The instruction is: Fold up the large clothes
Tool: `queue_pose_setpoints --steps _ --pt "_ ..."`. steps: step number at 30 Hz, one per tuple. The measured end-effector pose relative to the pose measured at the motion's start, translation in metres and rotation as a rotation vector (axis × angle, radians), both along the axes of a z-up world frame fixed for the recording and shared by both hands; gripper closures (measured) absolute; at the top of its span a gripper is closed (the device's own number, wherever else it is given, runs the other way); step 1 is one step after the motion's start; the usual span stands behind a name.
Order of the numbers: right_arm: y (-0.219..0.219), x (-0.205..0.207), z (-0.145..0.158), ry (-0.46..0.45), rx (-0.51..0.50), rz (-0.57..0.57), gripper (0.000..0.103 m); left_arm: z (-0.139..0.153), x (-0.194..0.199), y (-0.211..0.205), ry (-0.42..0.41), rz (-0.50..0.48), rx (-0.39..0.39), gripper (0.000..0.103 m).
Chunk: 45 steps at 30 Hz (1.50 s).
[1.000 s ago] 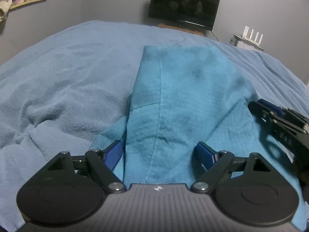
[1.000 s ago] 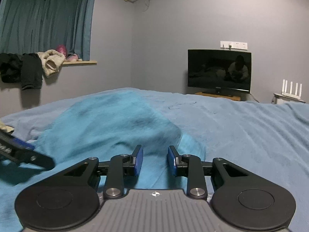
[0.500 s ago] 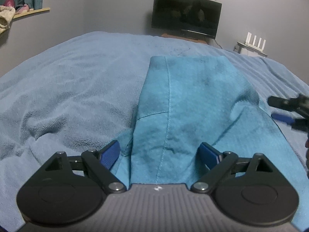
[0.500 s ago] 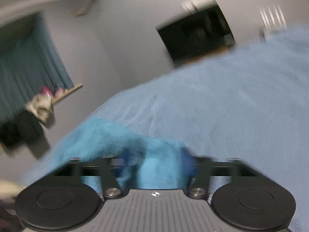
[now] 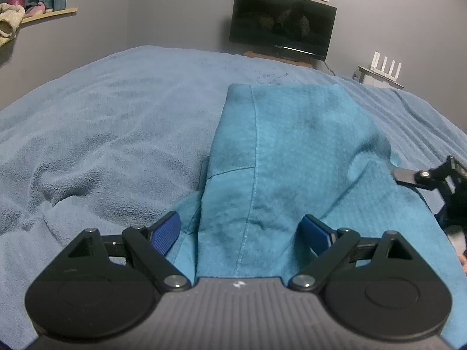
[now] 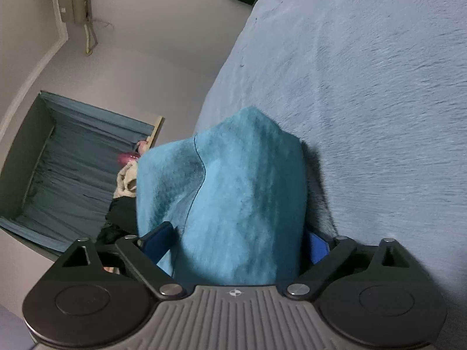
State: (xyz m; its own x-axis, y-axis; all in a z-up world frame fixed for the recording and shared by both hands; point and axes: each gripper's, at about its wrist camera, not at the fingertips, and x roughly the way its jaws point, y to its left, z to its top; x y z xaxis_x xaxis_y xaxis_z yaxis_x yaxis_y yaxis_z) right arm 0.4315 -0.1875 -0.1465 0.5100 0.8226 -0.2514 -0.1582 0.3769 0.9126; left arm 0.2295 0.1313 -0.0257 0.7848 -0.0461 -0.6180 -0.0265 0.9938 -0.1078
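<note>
A: Where is the teal garment (image 5: 280, 157)?
B: On the fleecy blue bed (image 5: 111, 134) — a waffle-knit fold, seam lengthwise.
A: Jaws?
B: Left gripper (image 5: 242, 232) spread wide over its near edge; right gripper (image 6: 236, 240) wide too — cloth bunched between.

1. Lighting: dim, cool, bluish indoor light in both views; its source is not visible.
2. Left wrist view: sharp throughout. The television (image 5: 282, 23) screen in the upper centre carries faint reflections and a thin bright line along its lower edge.
3. Right wrist view: motion blur streaks the bed cover (image 6: 379, 93) at right; the teal garment (image 6: 233, 198) is soft-edged and casts a dark shadow along its right side.
4. Fisheye distortion: the bed's far edge bows; frame corners vignette to black.
</note>
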Motion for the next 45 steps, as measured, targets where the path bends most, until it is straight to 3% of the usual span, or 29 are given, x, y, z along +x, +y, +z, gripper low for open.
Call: queue_pose_setpoints --steps 2,4,9,11,13,19,21,23,24,29,32,35,39,41,45 --pt "0.020 -0.005 0.005 -0.060 -0.082 -0.030 0.011 -0.003 -0.002 0.000 -0.011 0.003 -0.002 0.012" --pt "0.041 -0.016 0.022 -0.171 -0.212 -0.075 0.022 -0.005 -0.004 0.002 -0.020 0.003 -0.015 0.012" --pt "0.081 -0.053 0.076 -0.478 -0.475 -0.118 0.033 -0.004 -0.011 0.003 -0.046 0.013 -0.066 0.009" --pt "0.090 -0.067 0.090 -0.572 -0.530 -0.136 0.036 0.000 -0.013 -0.006 -0.069 0.015 -0.059 0.009" --pt "0.087 -0.073 0.100 -0.603 -0.528 -0.171 0.042 0.004 -0.011 -0.021 -0.083 0.010 -0.044 0.009" --pt "0.021 -0.059 0.125 -0.541 -0.534 -0.291 0.045 0.022 0.003 -0.095 -0.090 -0.070 0.024 0.009" --pt "-0.016 -0.046 0.127 -0.496 -0.531 -0.324 0.045 0.027 0.009 -0.108 -0.084 -0.030 -0.030 0.009" --pt "-0.053 -0.028 0.120 -0.443 -0.513 -0.358 0.045 0.023 0.015 -0.113 -0.052 0.015 -0.151 0.009" --pt "-0.073 -0.018 0.112 -0.400 -0.480 -0.377 0.045 0.016 0.017 -0.116 -0.031 0.016 -0.179 0.009" --pt "-0.133 0.011 0.043 -0.240 -0.274 -0.425 0.045 -0.017 0.022 -0.129 0.079 -0.147 -0.112 0.011" --pt "-0.147 0.033 0.016 -0.223 -0.192 -0.452 0.045 -0.017 0.026 -0.137 0.089 -0.243 -0.081 0.014" --pt "-0.158 0.061 0.011 -0.248 -0.143 -0.462 0.046 -0.024 0.031 -0.145 0.116 -0.283 -0.124 0.015" --pt "-0.185 0.092 0.000 -0.264 -0.128 -0.463 0.045 -0.039 0.031 -0.154 0.113 -0.334 -0.088 0.015" --pt "-0.191 0.106 -0.014 -0.240 -0.119 -0.463 0.042 -0.043 0.032 -0.154 0.117 -0.343 -0.091 0.015" --pt "-0.199 0.128 -0.026 -0.187 -0.134 -0.468 0.021 -0.048 0.029 -0.151 0.124 -0.356 -0.084 0.015"
